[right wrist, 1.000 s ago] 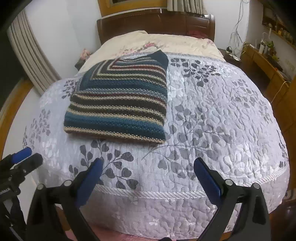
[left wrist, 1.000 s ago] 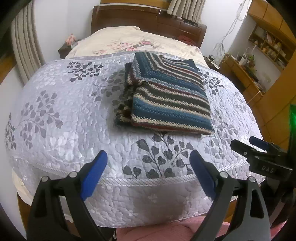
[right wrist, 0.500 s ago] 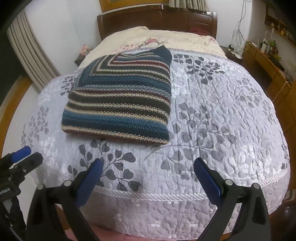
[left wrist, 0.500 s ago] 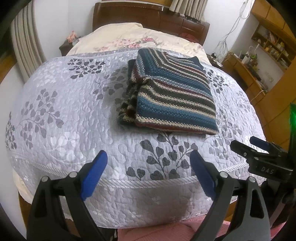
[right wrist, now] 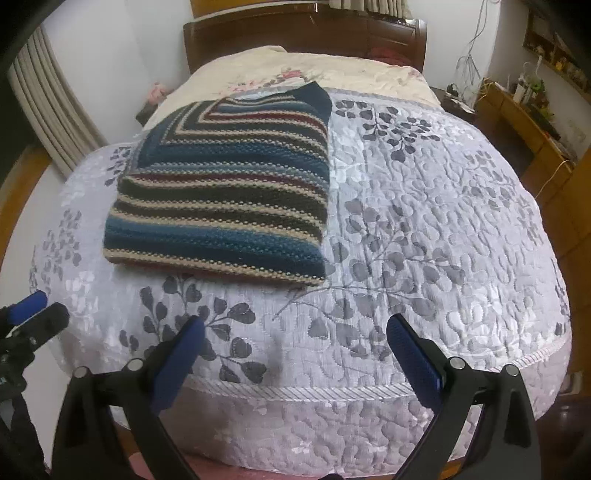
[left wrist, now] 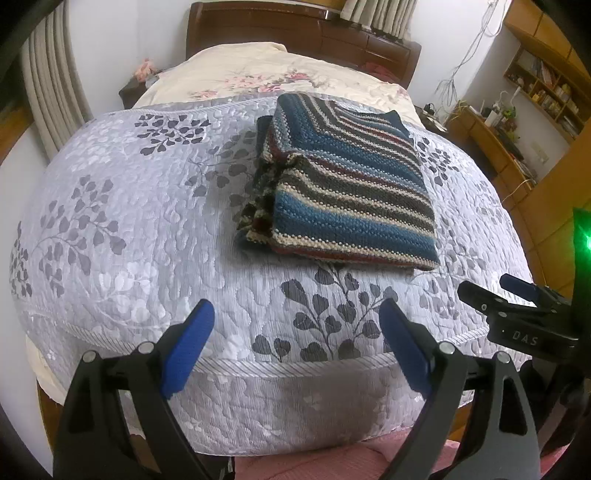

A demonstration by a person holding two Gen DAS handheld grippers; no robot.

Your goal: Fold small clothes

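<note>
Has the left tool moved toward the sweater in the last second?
Yes. The left tool has eased forward: the striped sweater and the quilt's corded edge sit slightly lower and nearer in its view.

Both wrist views sit low at the foot edge of the bed (left wrist: 147, 206), facing the headboard (left wrist: 303, 33). Left view looks from left of the sweater (left wrist: 351, 192), catching its left side. Right view looks from its right (right wrist: 229, 192). Shared: sweater, quilt, headboard; each view's edge catches the other gripper.
</note>
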